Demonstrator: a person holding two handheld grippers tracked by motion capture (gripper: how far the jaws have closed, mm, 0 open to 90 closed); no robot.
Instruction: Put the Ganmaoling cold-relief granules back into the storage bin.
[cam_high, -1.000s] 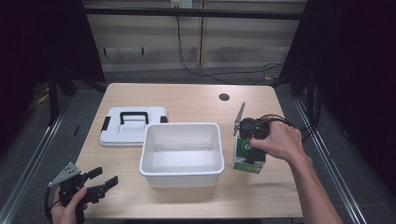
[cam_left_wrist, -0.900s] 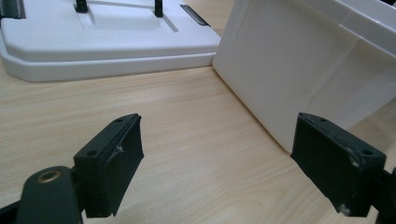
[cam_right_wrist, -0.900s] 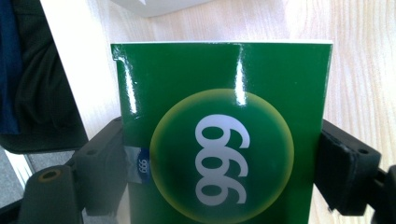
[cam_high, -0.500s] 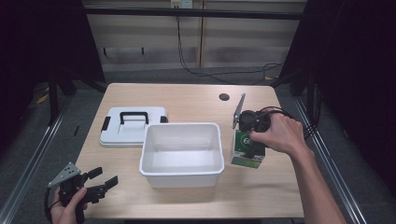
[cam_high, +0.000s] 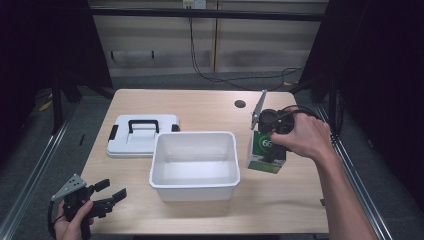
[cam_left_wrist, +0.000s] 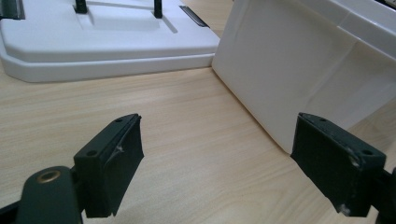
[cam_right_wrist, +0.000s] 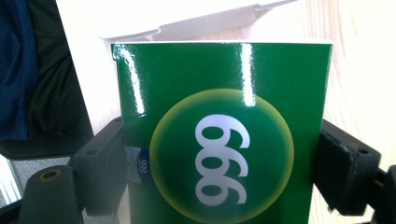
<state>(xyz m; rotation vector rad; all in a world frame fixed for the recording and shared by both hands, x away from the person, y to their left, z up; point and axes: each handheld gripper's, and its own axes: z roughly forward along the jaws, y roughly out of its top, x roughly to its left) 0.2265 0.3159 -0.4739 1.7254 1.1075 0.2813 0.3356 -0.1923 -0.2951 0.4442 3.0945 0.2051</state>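
My right gripper (cam_high: 270, 131) is clamped on the green box (cam_high: 265, 152), one jaw on each side face; the box stands on the table (cam_high: 210, 105), just beside the white bin (cam_high: 194, 186). My left gripper (cam_high: 107, 196) has its jaws apart, empty, low over the table near the bin's corner, with the lid (cam_high: 137, 147) lying beyond it.

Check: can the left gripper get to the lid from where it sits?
Probably yes. The left gripper is open at the table's near left corner, and bare tabletop runs from it to the lid; the tub stands off to the side.
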